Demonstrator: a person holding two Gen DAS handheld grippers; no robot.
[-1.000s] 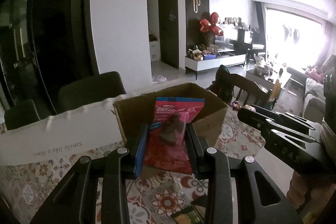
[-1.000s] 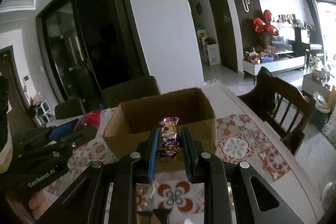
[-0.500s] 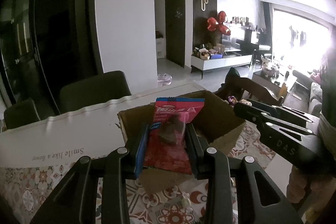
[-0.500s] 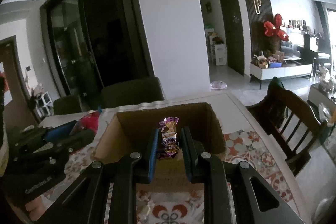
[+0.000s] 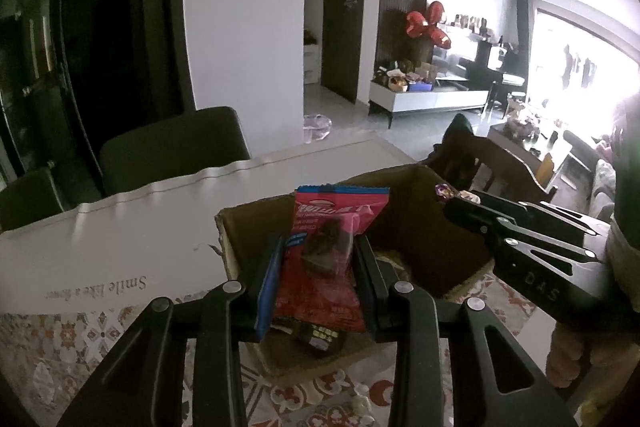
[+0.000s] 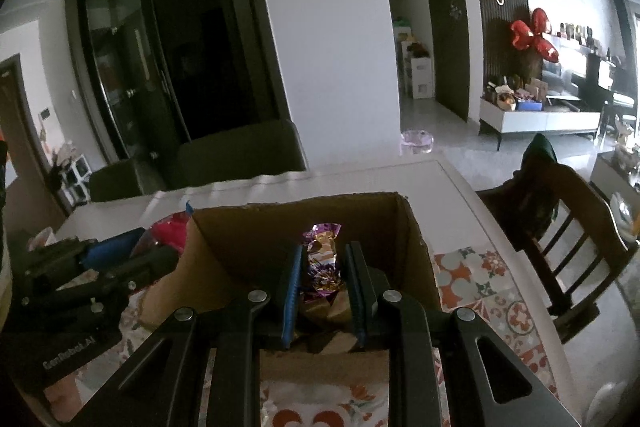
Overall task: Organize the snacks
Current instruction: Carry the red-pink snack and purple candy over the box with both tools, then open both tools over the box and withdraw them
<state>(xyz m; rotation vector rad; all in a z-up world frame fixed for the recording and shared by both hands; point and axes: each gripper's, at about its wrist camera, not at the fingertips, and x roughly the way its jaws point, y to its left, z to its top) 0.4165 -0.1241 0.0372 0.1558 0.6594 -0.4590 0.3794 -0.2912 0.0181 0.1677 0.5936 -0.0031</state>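
Observation:
My left gripper (image 5: 318,259) is shut on a red and pink snack packet (image 5: 324,259) that stands upright between its pads, over the near left part of an open cardboard box (image 5: 420,227). In the right wrist view my right gripper (image 6: 322,269) is shut on a small purple and gold wrapped candy (image 6: 322,259), held above the same box (image 6: 304,227). The right gripper (image 5: 460,203) also shows from the side at the box's right rim, the left gripper (image 6: 132,247) at its left. A dark packet (image 5: 320,337) lies inside the box.
The box stands on a table with a patterned tile cloth (image 6: 480,283) and a white runner (image 5: 120,251). Dark chairs (image 5: 172,147) stand behind the table; a wooden chair (image 6: 568,239) stands at its right end. A hand (image 5: 568,359) holds the right gripper.
Both grippers have moved forward with their snacks, from in front of the box to over its opening. The box now looks larger and closer in both views.

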